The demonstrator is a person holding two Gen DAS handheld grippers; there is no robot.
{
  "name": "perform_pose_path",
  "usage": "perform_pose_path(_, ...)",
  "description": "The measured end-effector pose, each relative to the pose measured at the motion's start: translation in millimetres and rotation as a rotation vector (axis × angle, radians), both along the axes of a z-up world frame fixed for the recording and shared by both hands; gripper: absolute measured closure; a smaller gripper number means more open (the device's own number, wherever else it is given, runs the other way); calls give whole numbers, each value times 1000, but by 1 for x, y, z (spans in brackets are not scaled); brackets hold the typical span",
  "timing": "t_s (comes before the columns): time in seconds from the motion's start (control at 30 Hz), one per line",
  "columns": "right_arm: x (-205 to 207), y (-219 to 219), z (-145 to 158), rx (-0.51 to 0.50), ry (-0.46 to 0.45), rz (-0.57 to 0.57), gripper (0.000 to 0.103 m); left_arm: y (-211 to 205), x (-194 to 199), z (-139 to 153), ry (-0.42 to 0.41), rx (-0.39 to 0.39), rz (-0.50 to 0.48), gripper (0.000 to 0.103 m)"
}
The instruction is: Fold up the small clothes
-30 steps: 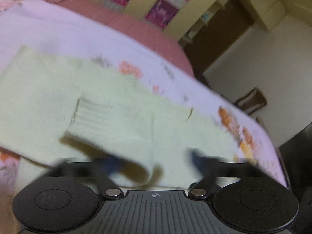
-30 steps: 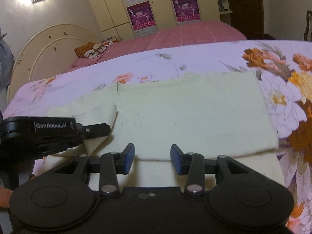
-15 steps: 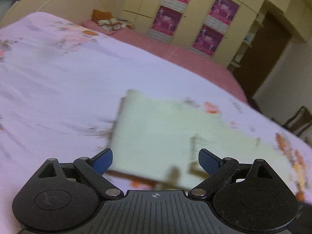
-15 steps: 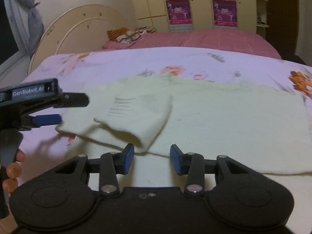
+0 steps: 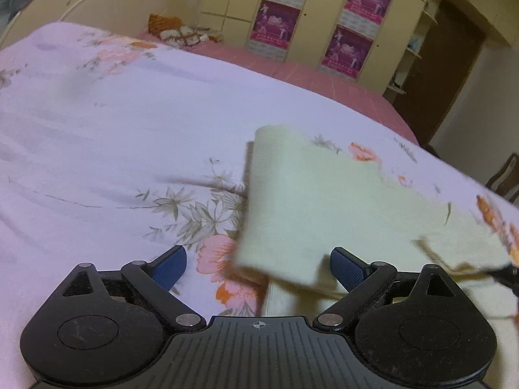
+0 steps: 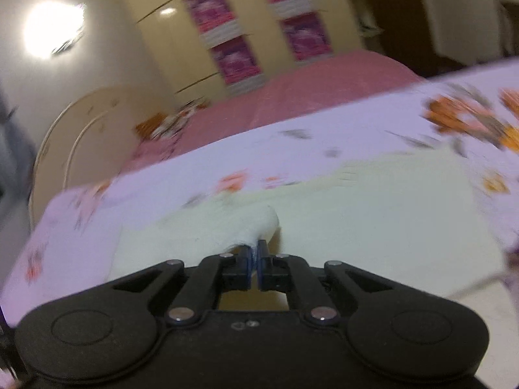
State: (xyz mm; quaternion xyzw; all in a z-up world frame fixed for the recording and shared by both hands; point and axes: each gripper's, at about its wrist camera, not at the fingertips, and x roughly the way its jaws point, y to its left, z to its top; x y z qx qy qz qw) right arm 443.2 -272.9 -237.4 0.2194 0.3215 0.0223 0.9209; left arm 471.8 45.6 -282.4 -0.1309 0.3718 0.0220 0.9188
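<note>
A pale yellow knit sweater (image 5: 324, 201) lies on the floral lilac bedspread (image 5: 113, 129). My left gripper (image 5: 259, 267) is open and empty, just short of the sweater's near left corner. In the right wrist view my right gripper (image 6: 256, 259) is shut on a raised fold of the sweater (image 6: 373, 227), its sleeve (image 6: 240, 227), lifting it above the flat body. The view is motion-blurred.
A pink bed (image 5: 308, 71) stands behind, with a folded cloth pile (image 5: 181, 34) near the cream headboard (image 5: 97, 3). Cream wardrobes with magenta posters (image 5: 350, 48) line the back wall. A dark doorway (image 5: 438, 74) and a chair (image 5: 506, 178) are at the right.
My right gripper has closed on the sleeve and is lifting it, swinging fast. My left gripper has drawn back to the left, away from the sweater, staying open.
</note>
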Motion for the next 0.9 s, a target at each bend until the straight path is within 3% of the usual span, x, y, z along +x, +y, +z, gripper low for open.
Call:
perform_pose_path(0.1,-2,-29,-24,50,116,-61,99,-5,-1,0,-14,28,-7,9)
perform_pose_path(0.17,-6,-33,-26,49,117,-52,95,-3,-2,1,-23,23,2,9)
perform_pose_path(0.2,-7,-30,-22,14,102,-48,83,-2,-2,1,-27,13,8,9)
perform_pose_path(0.3,-7,-22,-12,-80,53,-50,62,3,-2,1,-41,-4,34,30)
perform_pose_path(0.37,-3,-21,-9,-98,39,-43,62,7,-2,0,-46,-17,45,39)
perform_pose_path(0.43,0,-28,-6,-64,22,-63,63,8,-3,0,-51,-18,44,59)
perform_pose_path(0.53,0,-42,-7,23,18,-106,78,8,-3,-1,-52,-16,22,71)
perform_pose_path(0.57,0,-45,-10,23,37,-112,91,7,-4,-1,-53,-15,18,73)
perform_pose_path(0.6,0,-45,-14,15,52,-125,95,5,-4,-1,-55,-13,13,75)
perform_pose_path(0.7,-10,-59,-23,22,91,-192,97,4,-5,-1,-56,-19,8,76)
perform_pose_path(0.77,-16,-62,-25,17,89,-178,96,5,-4,0,-51,-25,6,76)
perform_pose_path(0.9,-14,-63,-22,14,82,-156,78,6,0,1,-41,-55,23,76)
